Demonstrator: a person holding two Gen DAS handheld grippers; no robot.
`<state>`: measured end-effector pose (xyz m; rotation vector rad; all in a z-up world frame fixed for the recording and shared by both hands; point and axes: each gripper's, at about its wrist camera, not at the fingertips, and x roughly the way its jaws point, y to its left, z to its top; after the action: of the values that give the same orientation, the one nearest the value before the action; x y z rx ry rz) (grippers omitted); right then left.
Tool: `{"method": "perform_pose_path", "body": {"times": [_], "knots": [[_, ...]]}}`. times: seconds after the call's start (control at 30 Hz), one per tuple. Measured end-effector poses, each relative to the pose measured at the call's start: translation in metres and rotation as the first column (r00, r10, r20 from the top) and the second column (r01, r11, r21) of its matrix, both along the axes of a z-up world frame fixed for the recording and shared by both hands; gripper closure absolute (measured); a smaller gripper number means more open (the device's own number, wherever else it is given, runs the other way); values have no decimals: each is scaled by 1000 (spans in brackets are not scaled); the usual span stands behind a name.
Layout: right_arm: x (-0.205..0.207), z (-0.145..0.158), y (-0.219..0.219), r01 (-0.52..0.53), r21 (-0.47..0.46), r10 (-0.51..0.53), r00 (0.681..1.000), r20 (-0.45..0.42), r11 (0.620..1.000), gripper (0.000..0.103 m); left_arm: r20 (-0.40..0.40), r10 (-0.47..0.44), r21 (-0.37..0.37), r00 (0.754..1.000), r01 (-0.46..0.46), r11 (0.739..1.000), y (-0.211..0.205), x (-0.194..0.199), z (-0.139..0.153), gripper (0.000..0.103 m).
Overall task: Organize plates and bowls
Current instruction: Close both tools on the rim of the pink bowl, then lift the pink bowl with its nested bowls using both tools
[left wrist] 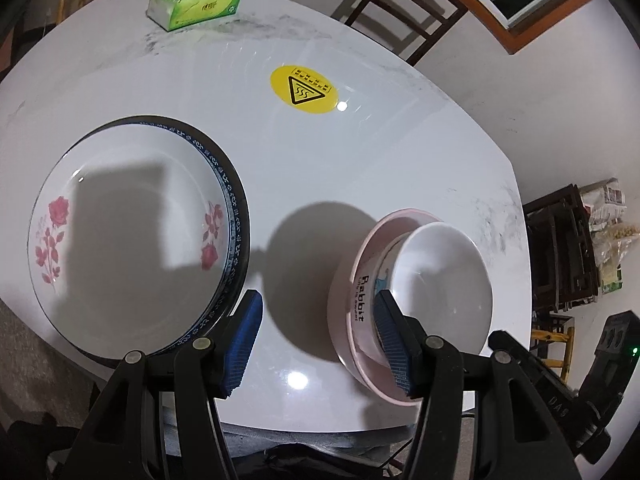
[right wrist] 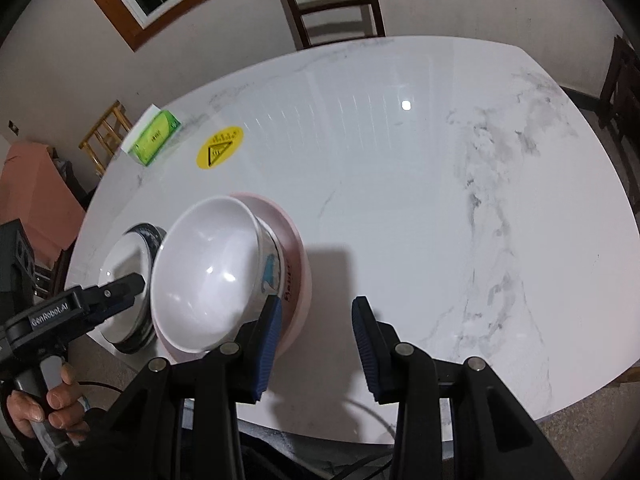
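White marble table (left wrist: 360, 152) carrying two stacks near its front edge: a rose-patterned plate (left wrist: 132, 216) resting on a blue-rimmed plate (left wrist: 236, 220) at left, and a white bowl (left wrist: 440, 280) nested in a pink bowl (left wrist: 348, 300) lettered "Rabbit" at right. Left gripper (left wrist: 316, 344), jaws wide and empty, hovers over the bare surface between the two stacks. Right gripper (right wrist: 316, 348), jaws likewise spread and empty, sits just to the right of the bowls, its left pad overlapping the pink rim in view; contact cannot be told. Green tissue pack (left wrist: 196, 0) and yellow warning sticker (left wrist: 306, 88) lie farther back
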<state>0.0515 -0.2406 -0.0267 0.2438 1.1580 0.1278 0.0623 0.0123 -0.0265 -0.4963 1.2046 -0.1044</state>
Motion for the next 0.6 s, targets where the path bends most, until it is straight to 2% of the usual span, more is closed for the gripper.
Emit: {"method": "perform_pose_path", "body": {"times": [0.27,0.6], "knots": [[8,-10,2,8,-7,-8,998,-63,1000,66,-49,10,-4,999,-10,1000,-1,6,-10,51],[21,-23,9,2,-33,-5,994,-111,999,66,-93,-17,27,996,20,999,-12,15,-25,66]]}}
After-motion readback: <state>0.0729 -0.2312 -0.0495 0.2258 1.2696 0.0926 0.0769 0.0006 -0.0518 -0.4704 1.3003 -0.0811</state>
